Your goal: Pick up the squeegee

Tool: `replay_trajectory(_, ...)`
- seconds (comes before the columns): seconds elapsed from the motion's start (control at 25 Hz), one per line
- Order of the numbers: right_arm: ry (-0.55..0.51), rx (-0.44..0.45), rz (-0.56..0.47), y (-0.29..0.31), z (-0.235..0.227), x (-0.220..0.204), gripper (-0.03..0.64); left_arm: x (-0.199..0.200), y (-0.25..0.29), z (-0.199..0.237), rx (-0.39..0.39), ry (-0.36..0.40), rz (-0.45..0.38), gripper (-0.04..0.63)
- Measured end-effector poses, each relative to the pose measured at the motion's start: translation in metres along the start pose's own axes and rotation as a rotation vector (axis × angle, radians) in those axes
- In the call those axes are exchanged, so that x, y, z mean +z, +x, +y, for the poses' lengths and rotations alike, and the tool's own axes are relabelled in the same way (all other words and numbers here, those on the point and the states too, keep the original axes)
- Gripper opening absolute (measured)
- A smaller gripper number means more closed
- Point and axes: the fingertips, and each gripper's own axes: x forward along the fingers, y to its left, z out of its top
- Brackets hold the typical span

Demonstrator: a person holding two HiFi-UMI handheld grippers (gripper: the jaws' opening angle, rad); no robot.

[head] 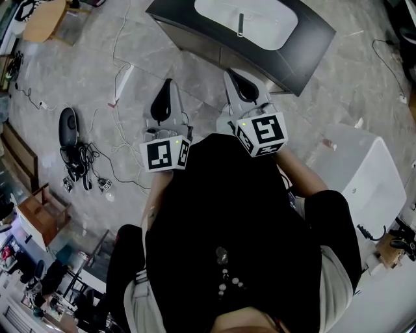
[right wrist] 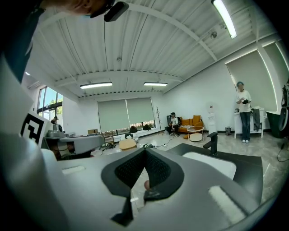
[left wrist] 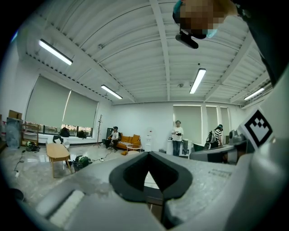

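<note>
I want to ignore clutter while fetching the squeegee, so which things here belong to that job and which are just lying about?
Job: left tool, shut and empty; right tool, shut and empty. No squeegee shows in any view.
Lying about: sink counter, faucet, white box, floor cables, wooden table.

Bright, even light from ceiling strips (left wrist: 56,52). Gripper views: strong fisheye bending, black corners, near jaws soft. Head view sharp; white basin (head: 273,23) glares at 12 o'clock.

Grey stone floor (head: 78,71), orange sofa (left wrist: 128,142), ceiling strip lights (left wrist: 197,81), shaded windows (left wrist: 61,106)
</note>
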Motion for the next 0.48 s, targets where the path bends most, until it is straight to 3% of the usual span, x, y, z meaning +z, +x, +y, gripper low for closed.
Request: replay_trajectory(0.48, 0.042, -0.032, 0.005, 0.018, -0.073, 0.012, 0.002, 0.005, 0.066, -0.032, -0.034, 0.014, -0.001, 0.002)
